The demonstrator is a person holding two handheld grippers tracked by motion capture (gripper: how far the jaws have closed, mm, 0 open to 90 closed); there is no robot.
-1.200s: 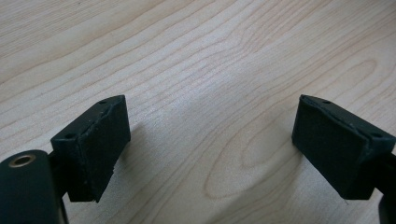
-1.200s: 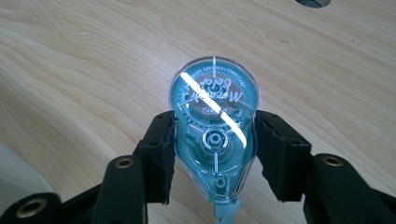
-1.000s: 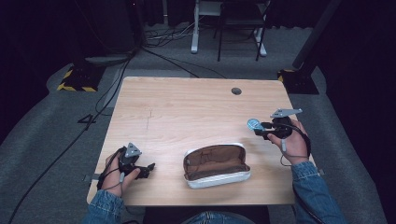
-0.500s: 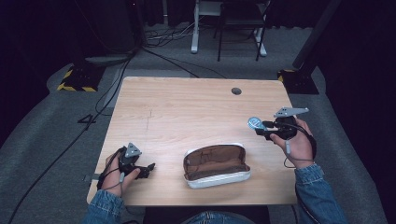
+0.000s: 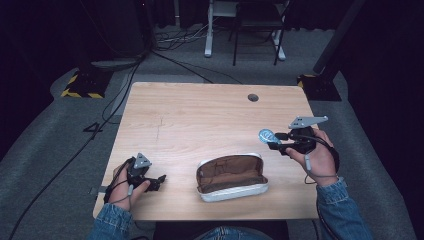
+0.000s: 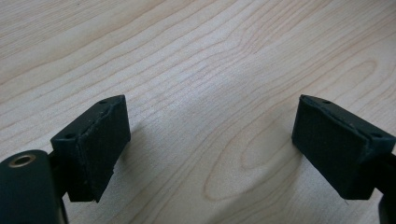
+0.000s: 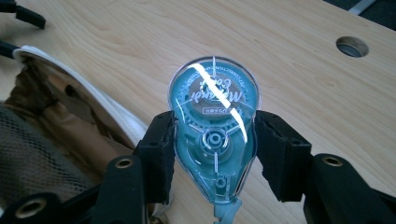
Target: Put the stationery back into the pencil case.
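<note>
The right gripper (image 7: 214,154) clamps a teal, clear-shelled correction tape dispenser (image 7: 214,121) between its two black jaws, one pad pressed on each flat side of the narrow lower body. In the high view the right gripper (image 5: 272,141) holds the correction tape dispenser (image 5: 266,135) above the right part of the wooden table (image 5: 200,115), just beyond and to the right of the open pencil case (image 5: 231,176). The right gripper view puts the pencil case (image 7: 56,140) directly to the left of the jaws, its white rim and brown lining with mesh pocket close under the tape. A round cable hole (image 7: 351,46) sits in the tabletop well beyond; in the high view the cable hole (image 5: 253,97) lies near the far edge.

The left gripper (image 5: 159,179) rests low at the near left corner of the table, well apart from the case. In its own view the left gripper (image 6: 210,140) stands wide open over bare wood grain.

Compared with a second ago, the right hand (image 5: 316,155) has carried the tape slightly farther from the case toward the table's right side and higher, while the left hand (image 5: 127,182) has stayed where it was.
</note>
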